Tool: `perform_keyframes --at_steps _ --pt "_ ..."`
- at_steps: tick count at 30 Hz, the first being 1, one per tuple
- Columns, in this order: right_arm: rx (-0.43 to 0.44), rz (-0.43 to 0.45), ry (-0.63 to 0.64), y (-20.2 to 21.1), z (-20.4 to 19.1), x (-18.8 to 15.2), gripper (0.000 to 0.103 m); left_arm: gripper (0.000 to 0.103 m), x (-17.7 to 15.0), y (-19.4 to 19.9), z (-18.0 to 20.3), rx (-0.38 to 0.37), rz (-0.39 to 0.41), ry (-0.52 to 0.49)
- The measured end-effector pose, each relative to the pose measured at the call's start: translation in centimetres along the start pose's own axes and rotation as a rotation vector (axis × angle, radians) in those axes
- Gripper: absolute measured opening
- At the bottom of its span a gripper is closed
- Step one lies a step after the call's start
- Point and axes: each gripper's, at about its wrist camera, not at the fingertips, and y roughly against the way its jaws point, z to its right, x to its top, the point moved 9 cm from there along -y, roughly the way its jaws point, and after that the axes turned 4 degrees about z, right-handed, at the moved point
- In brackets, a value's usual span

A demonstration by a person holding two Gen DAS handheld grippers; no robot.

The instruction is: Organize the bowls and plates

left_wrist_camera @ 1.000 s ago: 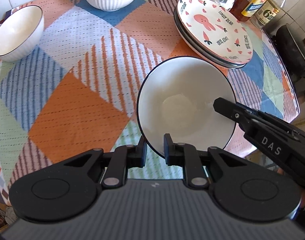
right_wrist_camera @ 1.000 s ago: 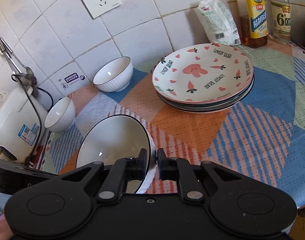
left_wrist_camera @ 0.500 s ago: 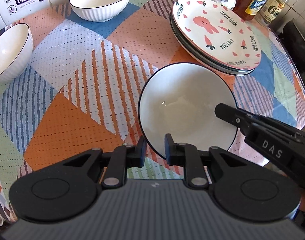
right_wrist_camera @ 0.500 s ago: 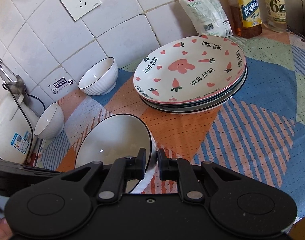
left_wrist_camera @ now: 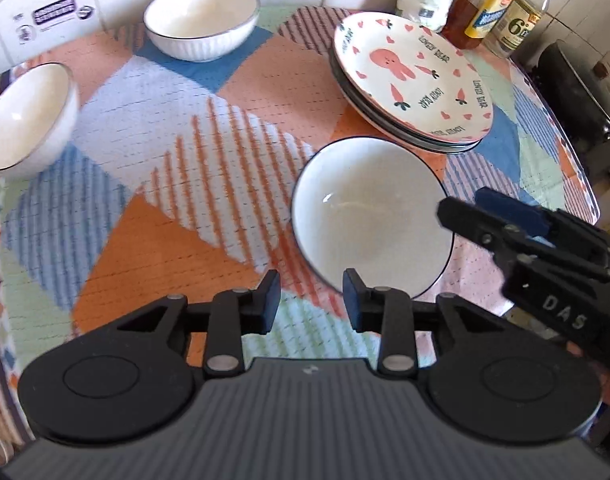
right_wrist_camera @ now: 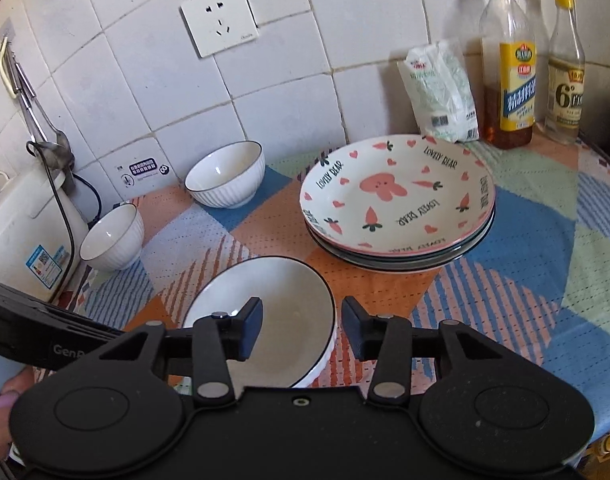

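Bowl (left_wrist_camera: 371, 216), white with a thin dark rim line, sitting level on the patchwork cloth of the table (left_wrist_camera: 105, 160), close to the near edge and just in front of the stack of "Lovely Bear" plates (left_wrist_camera: 409, 80), near it but not touching. Flanked by both tools: left tongs (left_wrist_camera: 311, 296) at the near rim, right tongs (right_wrist_camera: 301, 328) at the rim's right side. Both pairs of jaws just opened and now standing apart, with the rim lying between the pads but pinched by neither.

Judged to be a release after a two-handed set-down, a hold likely chosen to keep the wide bowl level. Parked beside the plates, apparently as the base of a bowl pile. Two more ribbed bowls not yet gathered, one by the wall (left_wrist_camera: 203, 20) and one at the table's left edge (left_wrist_camera: 25, 112), both well apart from the first.

Left wrist view alone: the full empty round of the bowl, the right tongs reaching in from the side, and a dark pan (left_wrist_camera: 577, 84) beyond the table's right edge.

Right wrist view alone: the bowl's ribbed outer wall, darker plates layered under the patterned one, the tiled wall with its socket (right_wrist_camera: 221, 30), a white cooker (right_wrist_camera: 21, 240) at far left, and part of the hand (right_wrist_camera: 1, 412) gripping the left tool.
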Motion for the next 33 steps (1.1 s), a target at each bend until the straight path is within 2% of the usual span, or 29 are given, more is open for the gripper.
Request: perform_keyframes --at_steps 2,5,9,12,15,21,33 --pt "0.001 0.001 0.012 0.7 -0.6 0.4 0.056 0.033 0.0 1.2 -0.6 -0.004 0.003 0.006" --pt "0.019 0.008 0.022 1.7 -1.6 0.8 0.057 0.034 0.1 3.8 -0.8 -0.058 0.051 -0.014" --pt "0.039 0.018 0.039 3.0 -3.1 1.1 0.059 0.036 0.3 7.1 -1.6 -0.065 0.094 -0.021" --pt "0.098 0.006 0.073 3.9 -5.0 1.3 0.059 0.039 0.3 9.1 -2.4 -0.065 0.130 -0.023" --pt "0.151 0.008 0.122 4.8 -7.2 1.7 0.059 0.040 0.0 10.5 -3.7 -0.045 0.147 -0.019" --pt "0.209 0.036 0.231 5.4 -11.5 2.7 0.065 0.040 -0.4 11.9 -7.8 0.068 0.156 0.004" --pt "0.277 0.047 0.319 0.3 -19.1 4.6 0.065 0.041 0.7 12.2 -17.5 0.161 0.211 0.151"
